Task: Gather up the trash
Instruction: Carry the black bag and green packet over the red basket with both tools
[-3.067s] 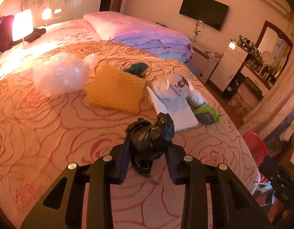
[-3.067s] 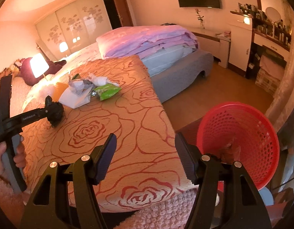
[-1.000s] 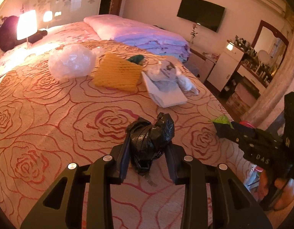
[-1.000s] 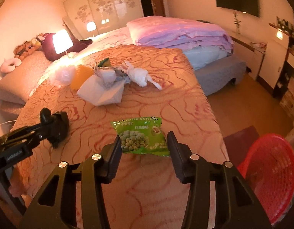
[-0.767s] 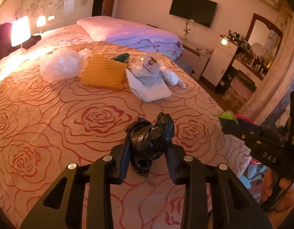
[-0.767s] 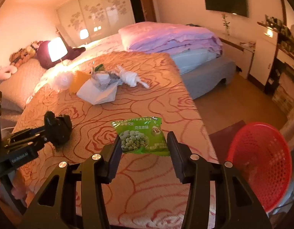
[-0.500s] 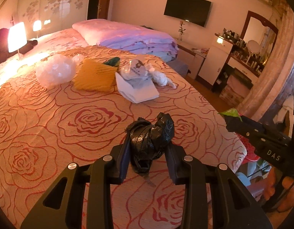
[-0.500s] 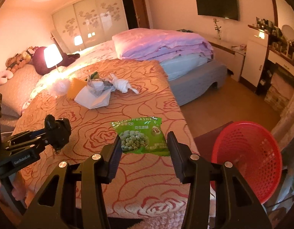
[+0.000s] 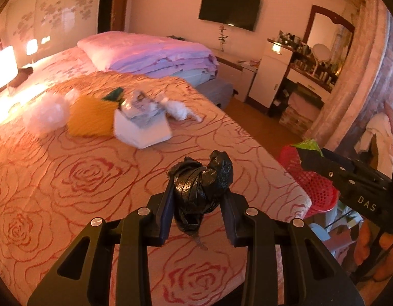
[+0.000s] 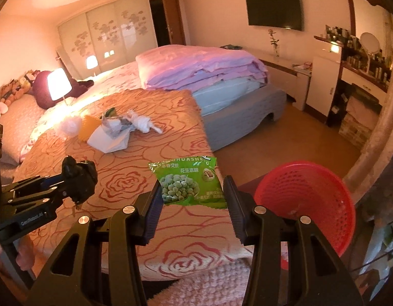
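A bed with a rose-patterned orange bedspread (image 9: 68,178) fills the left and centre of both views, with a folded pink and lilac quilt (image 10: 201,71) stacked at its upper centre. At the upper left a lit bedside lamp (image 10: 59,83) glows beside a dark plush toy (image 10: 43,86), in front of sliding wardrobe doors (image 10: 107,38) printed with flowers. On the upper right wall hangs a black television (image 10: 274,10), with a white cabinet (image 10: 324,84) and a cluttered mirrored dresser (image 9: 321,58) at the right edge.

Both hands pull back from the bed's trash pile (image 10: 114,130), and the red basket (image 10: 308,199) swings closer beside the right gripper (image 10: 192,199).
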`<state>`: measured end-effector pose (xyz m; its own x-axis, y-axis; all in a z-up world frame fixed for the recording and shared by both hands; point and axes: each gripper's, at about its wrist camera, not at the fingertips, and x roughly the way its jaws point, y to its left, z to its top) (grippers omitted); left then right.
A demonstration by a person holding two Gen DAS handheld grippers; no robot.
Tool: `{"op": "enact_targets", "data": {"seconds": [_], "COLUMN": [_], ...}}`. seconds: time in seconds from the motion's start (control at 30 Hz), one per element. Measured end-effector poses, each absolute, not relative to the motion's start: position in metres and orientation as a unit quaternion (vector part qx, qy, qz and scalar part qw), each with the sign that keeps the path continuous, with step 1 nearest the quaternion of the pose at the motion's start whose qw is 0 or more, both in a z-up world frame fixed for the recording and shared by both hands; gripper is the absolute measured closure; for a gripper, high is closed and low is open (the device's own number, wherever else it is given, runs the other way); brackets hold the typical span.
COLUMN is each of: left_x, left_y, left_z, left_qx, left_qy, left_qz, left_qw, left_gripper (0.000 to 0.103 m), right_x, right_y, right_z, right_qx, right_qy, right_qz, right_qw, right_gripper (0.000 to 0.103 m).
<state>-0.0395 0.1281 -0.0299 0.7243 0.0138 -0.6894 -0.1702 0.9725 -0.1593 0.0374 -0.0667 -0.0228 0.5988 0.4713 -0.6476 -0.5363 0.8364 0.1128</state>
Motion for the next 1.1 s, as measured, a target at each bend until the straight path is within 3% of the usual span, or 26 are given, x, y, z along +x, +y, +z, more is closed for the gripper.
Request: {"op": "enact_targets", "data": {"seconds": [1.1], "left_x": [0.042], "left_y": [0.01], "left_z": [-0.014], "left_qx": [-0.017], "left_qy": [0.376], "left_qz": [-0.064], "left_qw": [0.924], "left_gripper": [0.071], "right_x": [0.064], "right_y": [-0.193], "right_z": [-0.011], "right_qx": [0.027], "right_qy": [0.336], "right_qz": [0.152], "right_qw": [0.929], "right_gripper": [0.057]}}
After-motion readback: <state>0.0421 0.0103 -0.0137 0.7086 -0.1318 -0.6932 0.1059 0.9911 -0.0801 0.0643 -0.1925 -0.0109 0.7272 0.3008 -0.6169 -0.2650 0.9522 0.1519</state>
